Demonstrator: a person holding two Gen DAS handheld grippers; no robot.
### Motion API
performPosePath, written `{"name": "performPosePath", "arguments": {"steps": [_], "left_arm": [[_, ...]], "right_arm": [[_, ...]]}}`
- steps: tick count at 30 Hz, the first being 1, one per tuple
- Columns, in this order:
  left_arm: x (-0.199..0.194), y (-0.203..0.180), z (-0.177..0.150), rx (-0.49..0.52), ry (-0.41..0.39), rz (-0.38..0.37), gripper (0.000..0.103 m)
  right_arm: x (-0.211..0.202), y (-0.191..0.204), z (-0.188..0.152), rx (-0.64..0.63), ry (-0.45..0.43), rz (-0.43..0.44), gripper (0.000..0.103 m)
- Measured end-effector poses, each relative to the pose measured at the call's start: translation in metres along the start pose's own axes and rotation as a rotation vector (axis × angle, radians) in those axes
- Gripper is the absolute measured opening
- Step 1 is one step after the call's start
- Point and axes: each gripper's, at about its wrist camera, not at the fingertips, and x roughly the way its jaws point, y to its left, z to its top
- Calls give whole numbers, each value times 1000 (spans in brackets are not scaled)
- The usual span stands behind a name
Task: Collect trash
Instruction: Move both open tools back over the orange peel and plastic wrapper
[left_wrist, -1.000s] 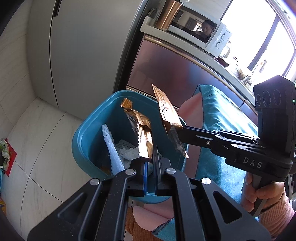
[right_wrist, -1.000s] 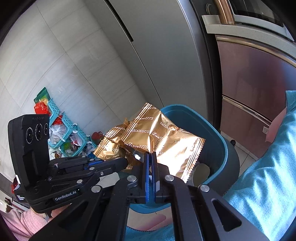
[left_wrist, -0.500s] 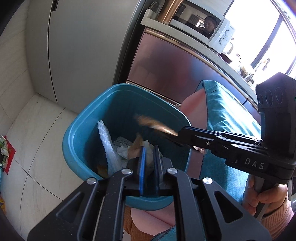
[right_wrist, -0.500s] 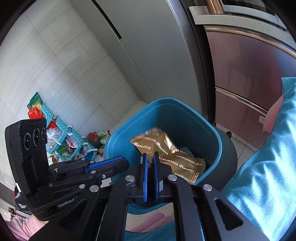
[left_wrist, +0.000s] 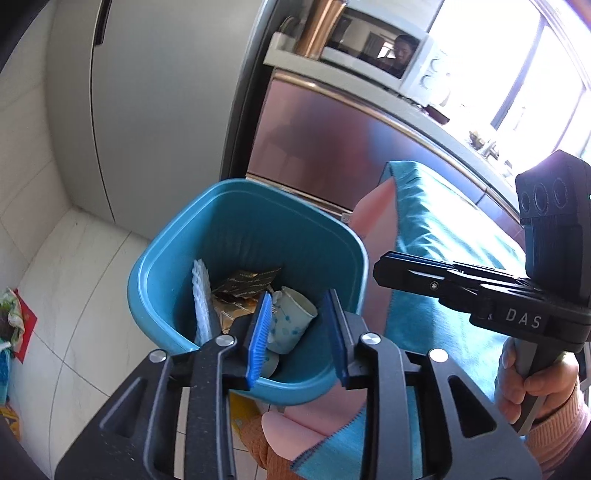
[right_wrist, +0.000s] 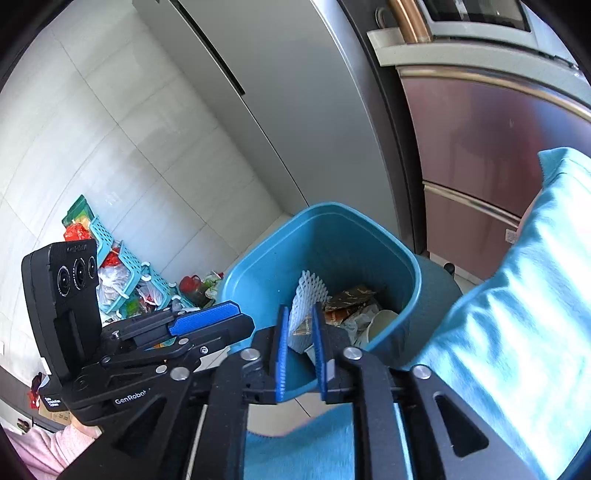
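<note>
A blue trash bin (left_wrist: 236, 225) stands on the floor beside the table and also shows in the right wrist view (right_wrist: 321, 243). Inside it lie gold snack wrappers (left_wrist: 243, 286), a white foam net (left_wrist: 202, 299) and a paper cup (left_wrist: 291, 321). The wrappers (right_wrist: 349, 301) and the foam net (right_wrist: 308, 295) show in the right wrist view too. My left gripper (left_wrist: 299, 332) is open and empty above the bin's near rim. My right gripper (right_wrist: 300, 347) is open and empty over the bin, and shows from the side in the left wrist view (left_wrist: 384, 267).
A teal cloth (left_wrist: 454, 236) covers the table at the right, over a pink one (left_wrist: 373, 210). A grey fridge (left_wrist: 155, 96) and steel cabinets (left_wrist: 332, 147) stand behind the bin. Teal baskets of bags (right_wrist: 118, 269) sit on the tiled floor at the left.
Both grippers held gold wrappers over the bin, then opened. The wrappers dropped and now lie inside the bin. Both grippers now stand open and empty.
</note>
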Motion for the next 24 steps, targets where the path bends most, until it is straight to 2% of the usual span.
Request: {"name": "performPosePath", "arguments": {"steps": [7, 10, 12, 14, 18, 24], "left_arm": [[-24, -33, -6, 83, -46, -8, 40], [-33, -51, -12, 127, -65, -16, 50], [-39, -64, -16, 157, -77, -29, 58], [-43, -77, -20, 186, -83, -44, 62], [-48, -108, -32, 260, -85, -91, 69], [-44, -170, -57, 375, -48, -224, 71]], "right_arm": [[-45, 5, -16, -22, -81, -8, 24], [-65, 7, -26, -29, -115, -20, 26], [-80, 7, -34, -31, -143, -36, 34], [-96, 6, -43, -29, -170, -52, 35], [-130, -3, -66, -8, -213, -102, 39], [-187, -27, -118, 89, -282, -247, 40]]}}
